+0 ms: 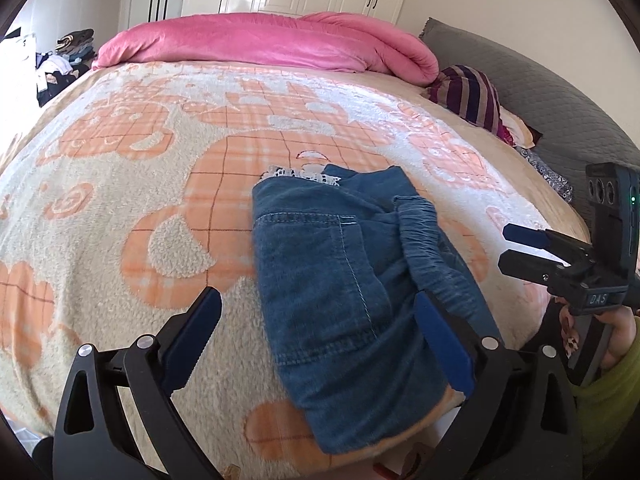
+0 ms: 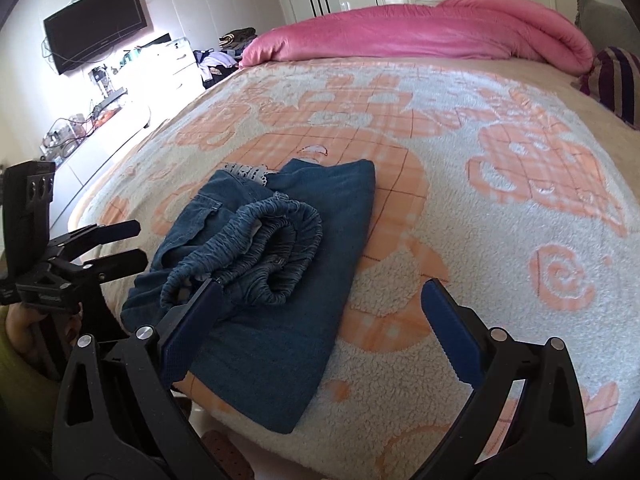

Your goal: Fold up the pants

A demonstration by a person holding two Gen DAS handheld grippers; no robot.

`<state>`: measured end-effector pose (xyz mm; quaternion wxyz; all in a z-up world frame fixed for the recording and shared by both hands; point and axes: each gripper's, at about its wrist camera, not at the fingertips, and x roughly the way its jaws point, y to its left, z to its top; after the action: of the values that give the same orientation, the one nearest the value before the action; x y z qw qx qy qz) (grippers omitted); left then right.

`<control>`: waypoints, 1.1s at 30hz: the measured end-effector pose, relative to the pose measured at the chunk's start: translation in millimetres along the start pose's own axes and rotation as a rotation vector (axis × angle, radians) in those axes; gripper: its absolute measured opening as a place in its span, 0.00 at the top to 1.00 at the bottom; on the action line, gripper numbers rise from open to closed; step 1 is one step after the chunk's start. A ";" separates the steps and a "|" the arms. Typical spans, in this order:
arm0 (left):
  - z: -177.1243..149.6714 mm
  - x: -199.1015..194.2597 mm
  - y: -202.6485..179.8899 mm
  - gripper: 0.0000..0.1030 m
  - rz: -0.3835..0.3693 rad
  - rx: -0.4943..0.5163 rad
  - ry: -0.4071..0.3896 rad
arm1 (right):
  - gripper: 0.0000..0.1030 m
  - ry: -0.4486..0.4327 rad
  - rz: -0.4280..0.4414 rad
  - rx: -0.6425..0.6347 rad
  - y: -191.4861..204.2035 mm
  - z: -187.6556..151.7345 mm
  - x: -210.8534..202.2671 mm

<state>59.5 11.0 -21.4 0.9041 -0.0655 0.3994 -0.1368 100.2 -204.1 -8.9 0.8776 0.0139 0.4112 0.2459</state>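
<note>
pants [image 1: 344,300]: denim, folded into a compact bundle near the front edge of the bed; lower centre of the left wrist view, lower left of centre in the right wrist view.
long axis: ran from bottom of frame up toward the middle, away from both claws; lace-trimmed hem at the far end.
waistband [image 2: 256,248]: elastic, bunched and curled on top of the bundle, not lying flat.
left gripper [image 1: 320,344]: fingers wide apart, straddling the near half of the bundle, nothing pinched.
right gripper [image 2: 320,340]: fingers apart, empty; left fingertip just at the waistband, contact not certain; right finger over bare blanket [image 2: 480,208].
nearer claw: judged the right one for the waistband, the left for the bundle's body.
progress: judged nearly done; loose waistband possibly wanted flattening.
</note>
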 end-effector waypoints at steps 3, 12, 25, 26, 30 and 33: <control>2.8 10.8 5.4 0.06 -0.001 -0.019 0.016 | 0.09 0.026 0.014 0.033 -7.5 2.3 10.0; 4.4 41.6 19.0 0.06 -0.045 -0.082 0.073 | 0.11 0.124 0.085 0.093 -25.4 10.7 47.8; 12.9 65.9 11.7 0.23 -0.131 -0.070 0.101 | 0.36 0.187 0.163 0.022 -12.6 20.3 86.5; 13.2 66.9 11.4 0.24 -0.132 -0.069 0.100 | 0.36 0.183 0.166 0.025 -12.5 20.1 86.9; 11.5 66.8 9.3 0.37 -0.135 -0.070 0.079 | 0.52 0.150 0.185 -0.002 -9.2 16.3 82.6; 9.2 60.5 -0.7 0.49 -0.106 -0.024 0.056 | 0.74 0.119 0.210 -0.029 0.5 13.9 77.1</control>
<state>105.1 -7.7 -57.7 0.8833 -0.0934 0.4221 -0.1813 151.9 -167.0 -54.7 0.8212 0.0298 0.4554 0.3427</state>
